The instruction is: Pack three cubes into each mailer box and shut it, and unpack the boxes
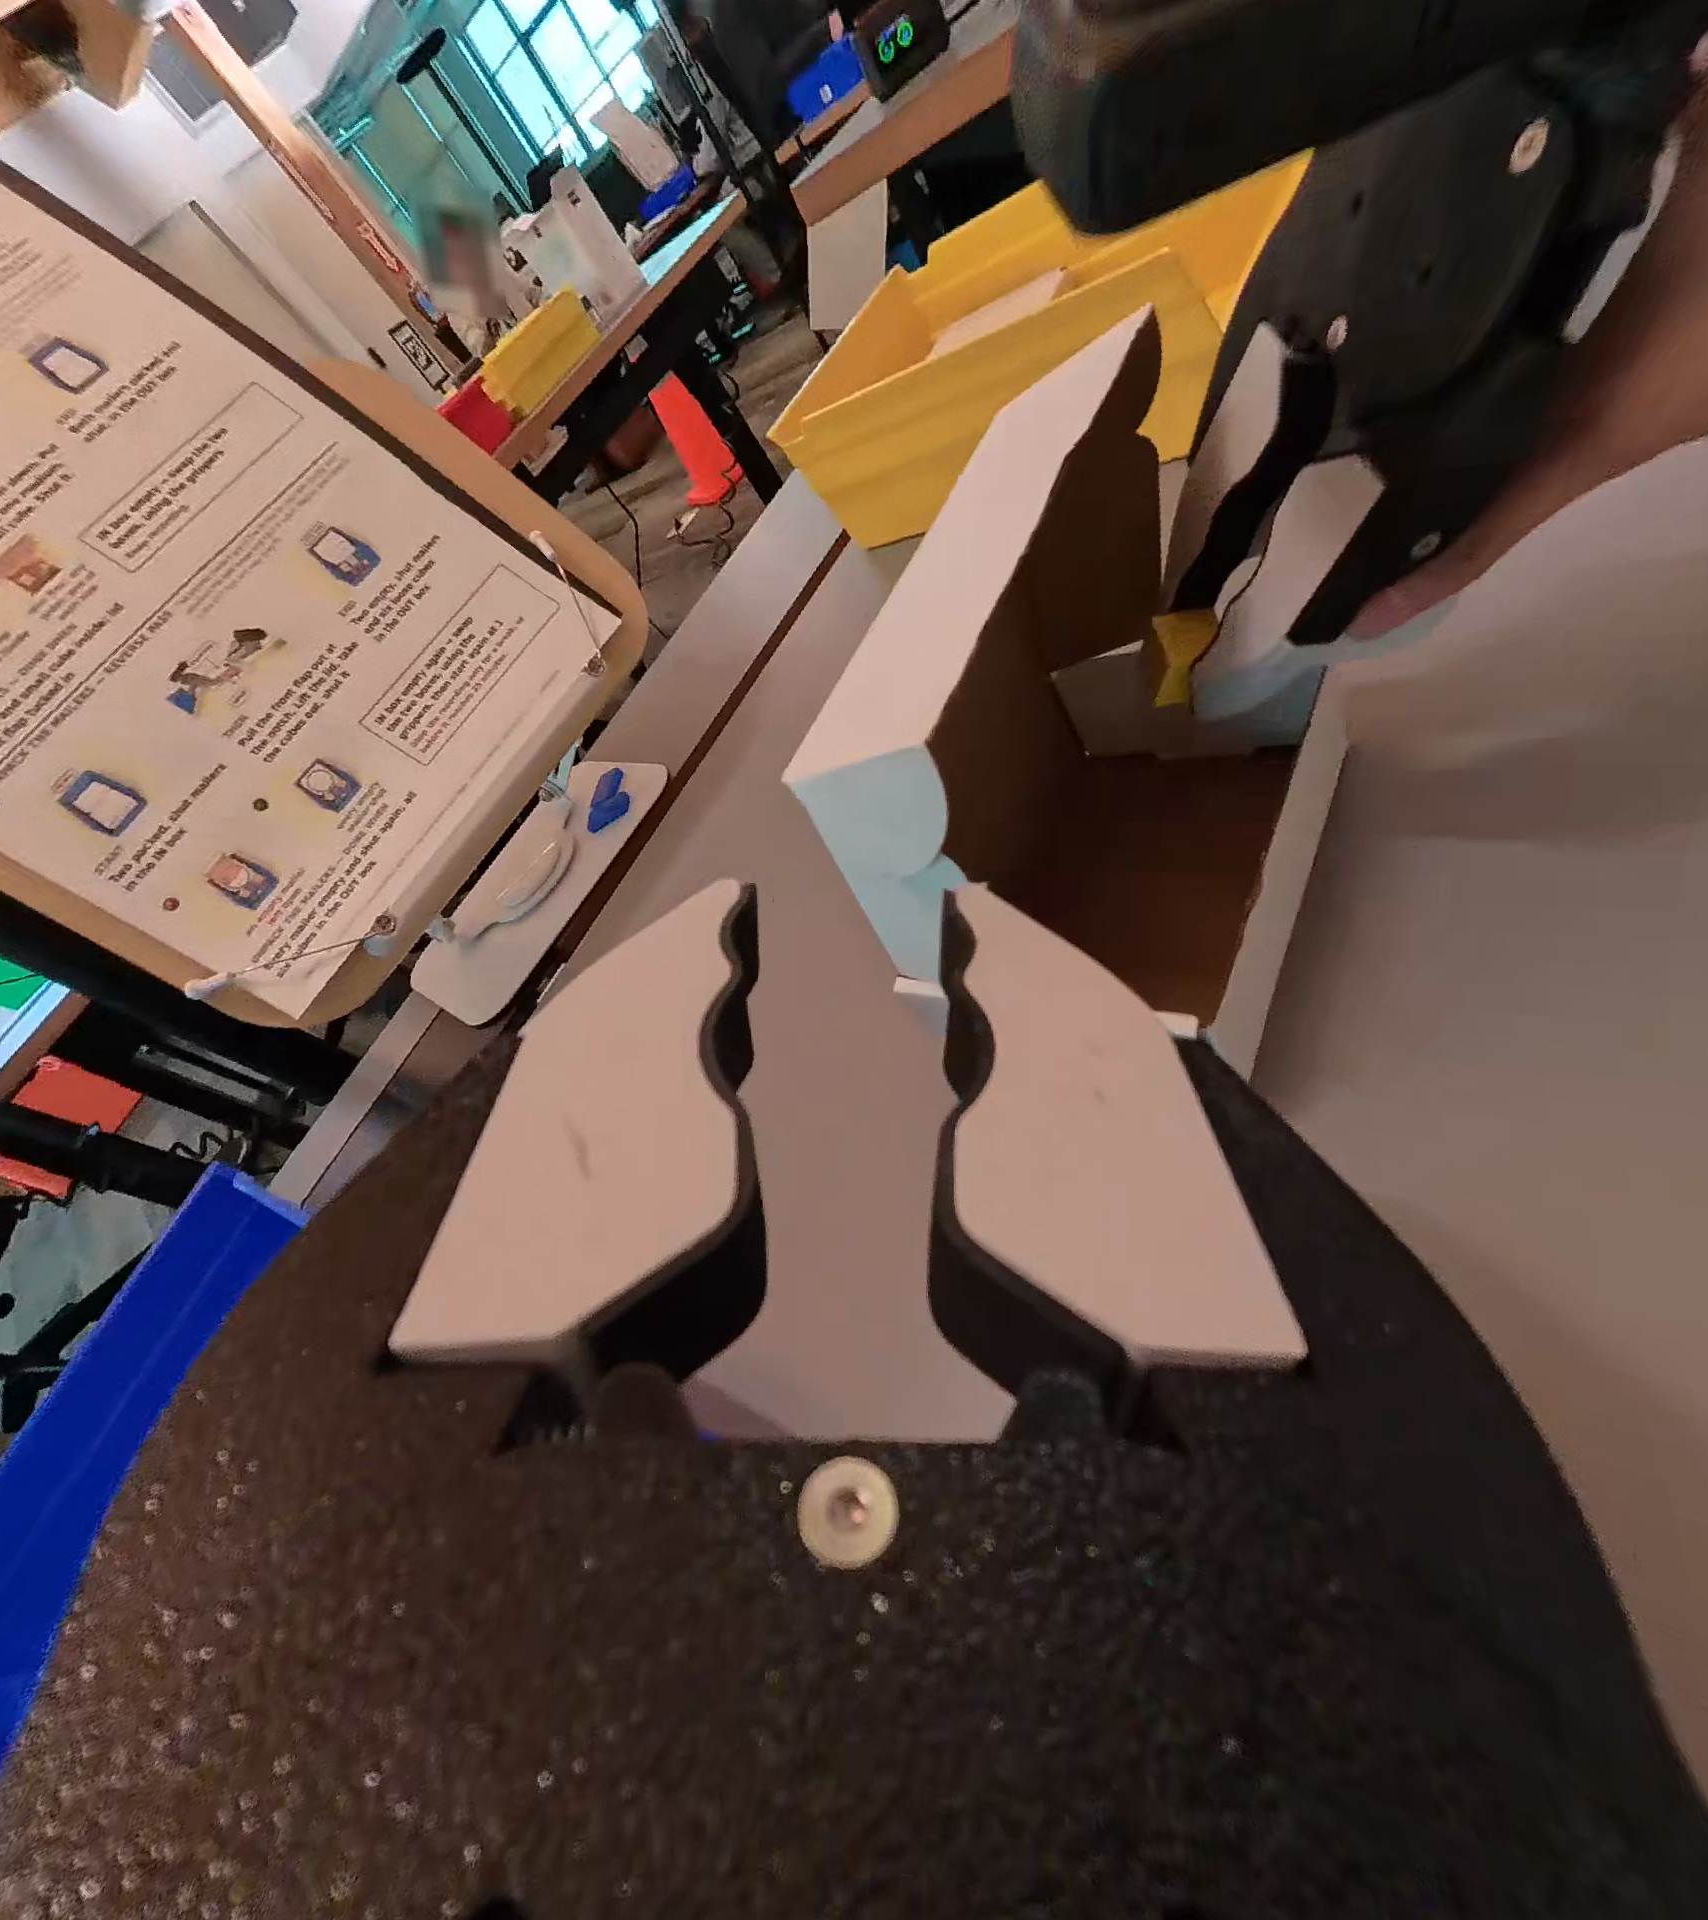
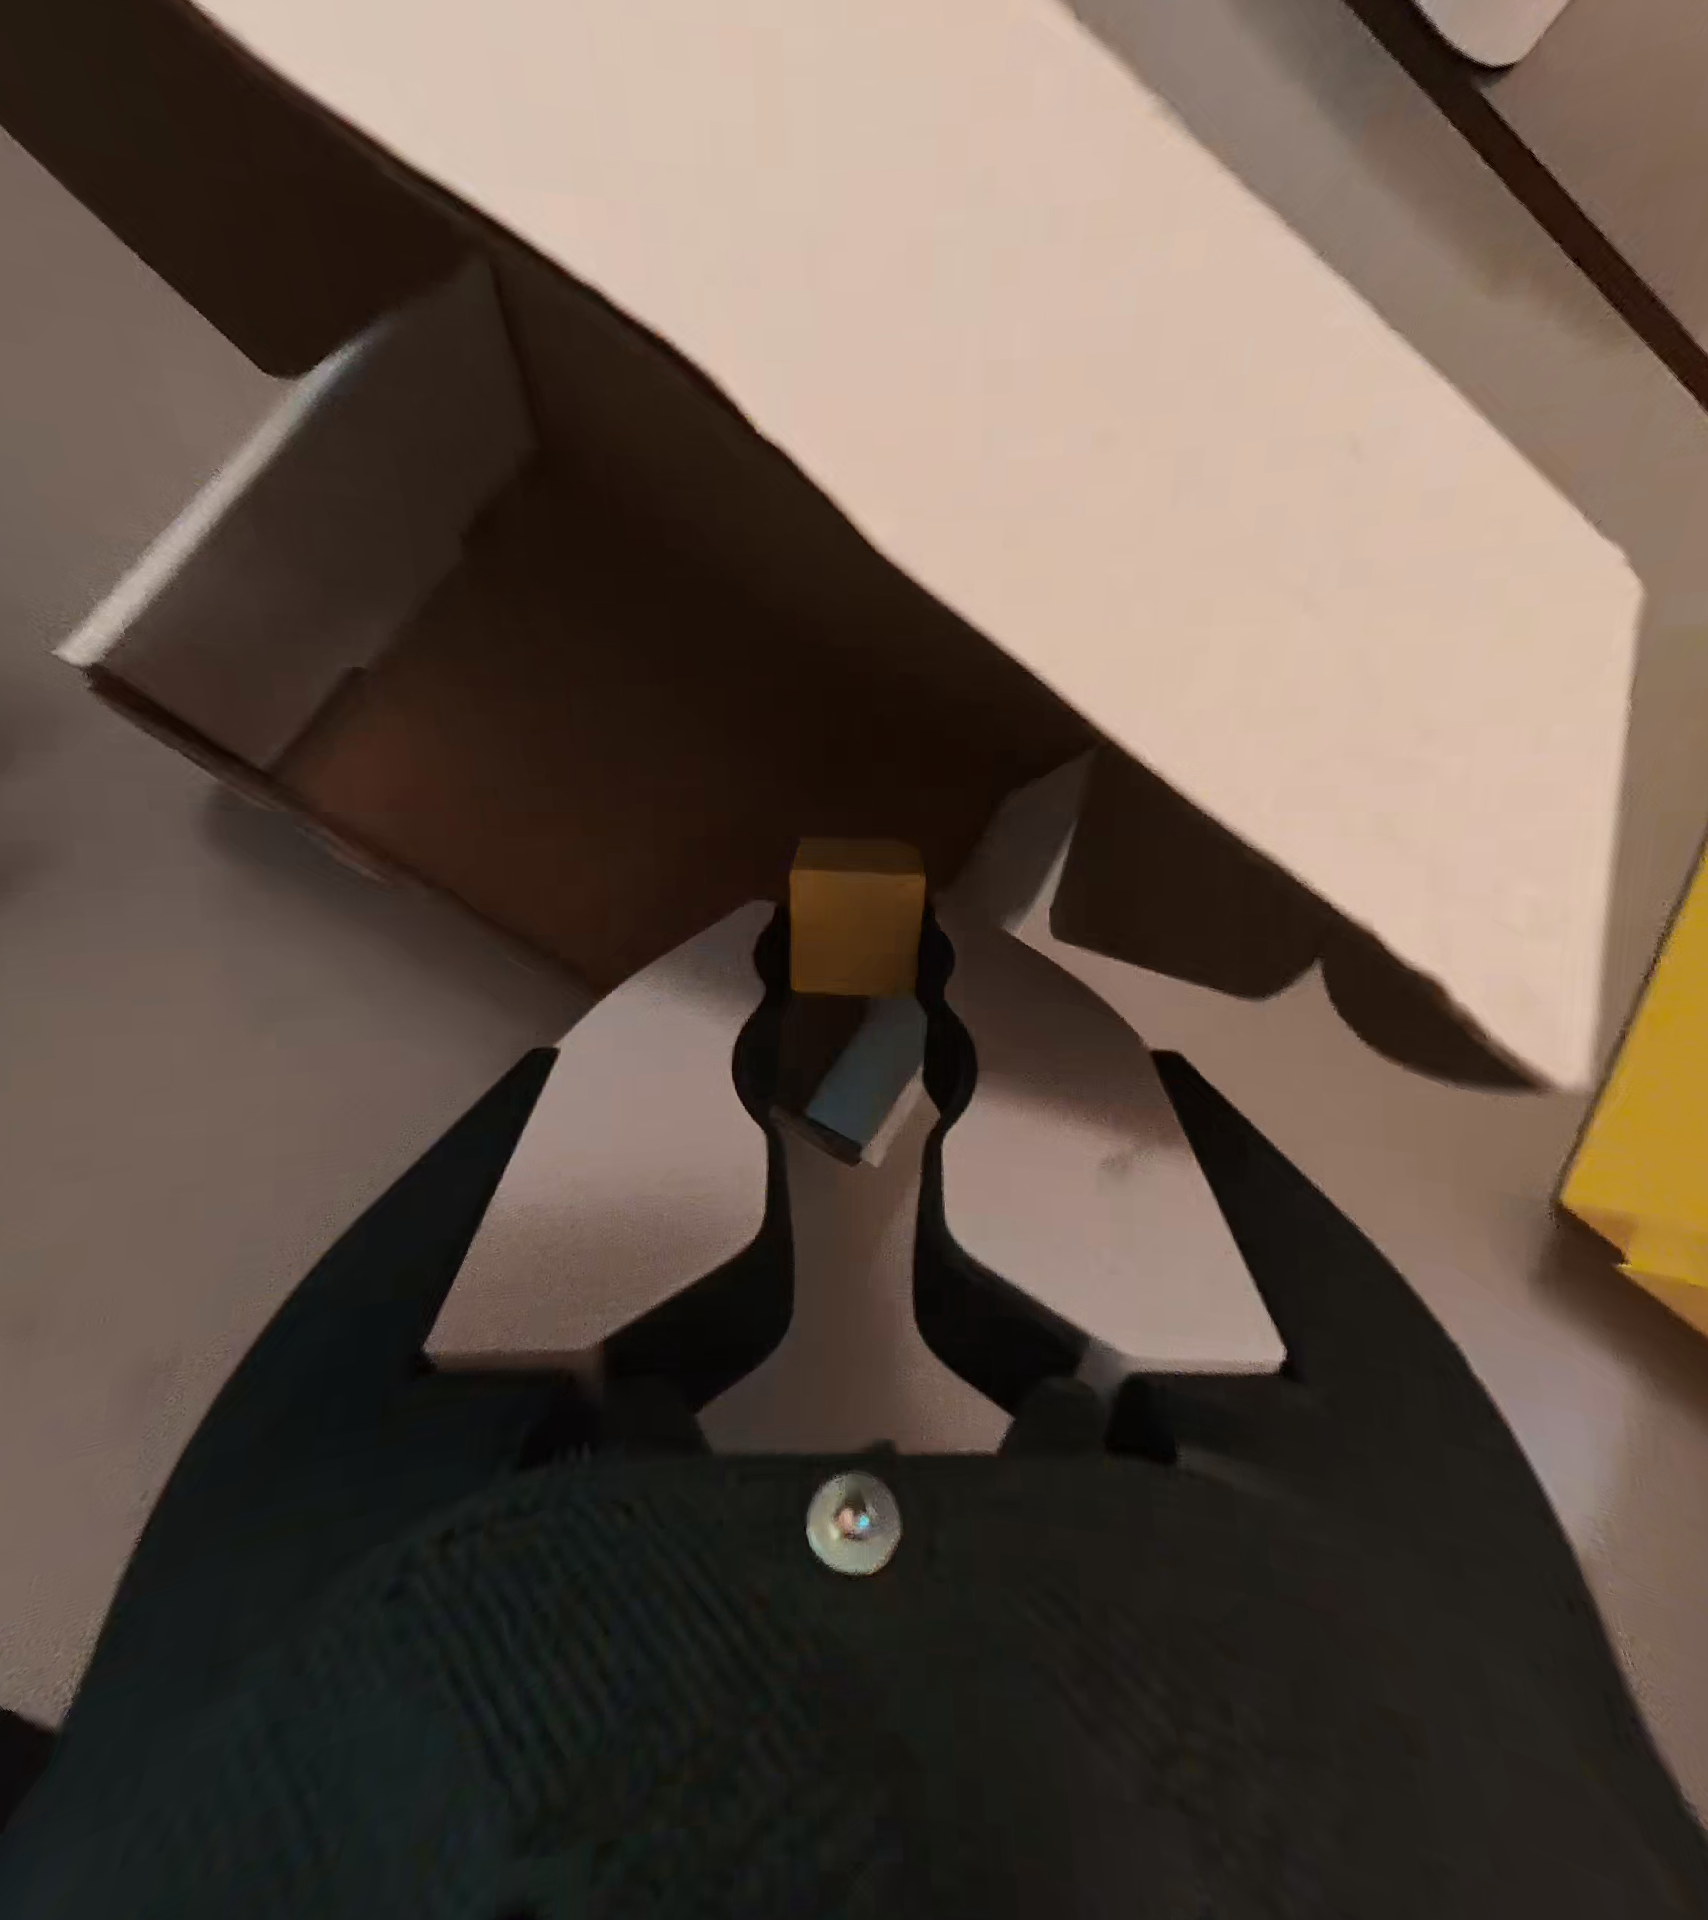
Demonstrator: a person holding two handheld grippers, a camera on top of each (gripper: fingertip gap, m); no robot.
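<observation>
Left wrist view: low, close, faces along open box point(image 1: 1089, 727) toward room. Right wrist view: steep downward, probably same box point(image 2: 621, 623), very close.

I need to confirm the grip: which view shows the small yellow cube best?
The right wrist view: the yellow cube sits centred and close, pinched between the right tongs' tips. The left wrist view shows it only small and far off, partly covered by those tongs inside the open mailer box.

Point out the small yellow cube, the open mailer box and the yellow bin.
small yellow cube point(image 2: 855, 920), right wrist view, front face.
open mailer box point(image 1: 907, 665), left wrist view, white side wall.
yellow bin point(image 1: 891, 457), left wrist view, near wall.
</observation>
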